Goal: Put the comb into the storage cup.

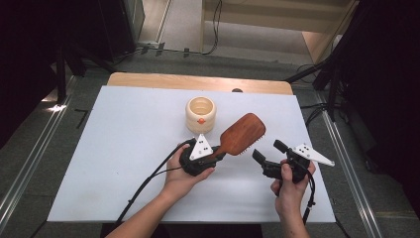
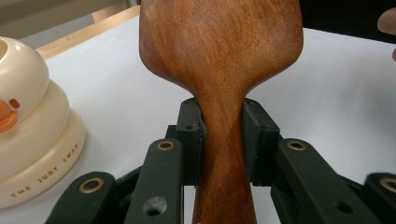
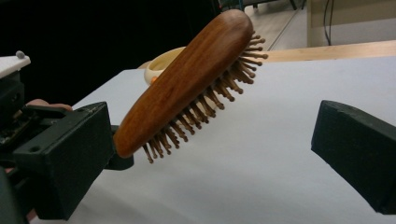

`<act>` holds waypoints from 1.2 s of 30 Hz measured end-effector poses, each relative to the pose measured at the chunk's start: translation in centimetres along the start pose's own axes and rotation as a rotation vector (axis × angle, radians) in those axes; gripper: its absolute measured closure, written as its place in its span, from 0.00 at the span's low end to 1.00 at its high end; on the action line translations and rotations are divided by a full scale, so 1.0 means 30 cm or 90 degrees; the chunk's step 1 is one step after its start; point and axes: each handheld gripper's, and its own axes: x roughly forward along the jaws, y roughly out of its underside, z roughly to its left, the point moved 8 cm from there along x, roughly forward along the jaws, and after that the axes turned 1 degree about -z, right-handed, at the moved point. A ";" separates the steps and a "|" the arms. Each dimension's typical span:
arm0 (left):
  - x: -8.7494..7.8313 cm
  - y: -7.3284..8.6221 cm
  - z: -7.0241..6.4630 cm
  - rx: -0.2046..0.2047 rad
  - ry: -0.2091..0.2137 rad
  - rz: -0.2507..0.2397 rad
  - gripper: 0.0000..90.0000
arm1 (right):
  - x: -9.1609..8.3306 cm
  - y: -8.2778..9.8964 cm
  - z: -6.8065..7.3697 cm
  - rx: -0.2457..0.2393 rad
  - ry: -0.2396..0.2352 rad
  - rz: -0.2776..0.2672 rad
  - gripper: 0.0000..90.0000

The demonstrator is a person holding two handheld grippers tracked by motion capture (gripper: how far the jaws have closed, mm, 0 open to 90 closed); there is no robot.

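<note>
Black jaws of the left gripper (image 2: 222,140) are clamped tight on the narrow neck of the reddish-brown wooden paddle hairbrush (image 2: 219,60), right where the handle widens into the head, and the grip looks square and centred.

The brush sits lifted off the white surface (image 1: 124,148), head tilted up and bristles facing down, just to the right of the cream stacked-ring holder with the little orange duck beak (image 1: 201,115). That holder is my landmark: the brush head is near it but not touching.

The right gripper (image 1: 267,153) hangs further right of the holder, beyond the brush, with jaws spread wide and nothing between them.

My guess is the step is getting the brush over to the holder, or handing it across. Tips, as I see it:
- keep that neck grip firm, since wood is slick and the head is the heavy end
- if the right gripper takes over, go for the sides of the head, not the bristles
- approach the holder slowly from above; it looks light enough to tip
</note>
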 end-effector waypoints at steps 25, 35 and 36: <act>-0.076 -0.004 -0.018 0.006 -0.020 -0.073 0.80 | 0.167 -0.043 0.135 0.135 -0.056 0.011 0.08; -0.094 -0.006 -0.015 0.016 -0.028 -0.085 0.80 | 0.220 -0.053 0.149 0.179 -0.068 0.028 0.20; -0.094 -0.005 -0.015 0.017 -0.028 -0.085 0.80 | 0.224 -0.052 0.151 0.183 -0.073 0.026 0.22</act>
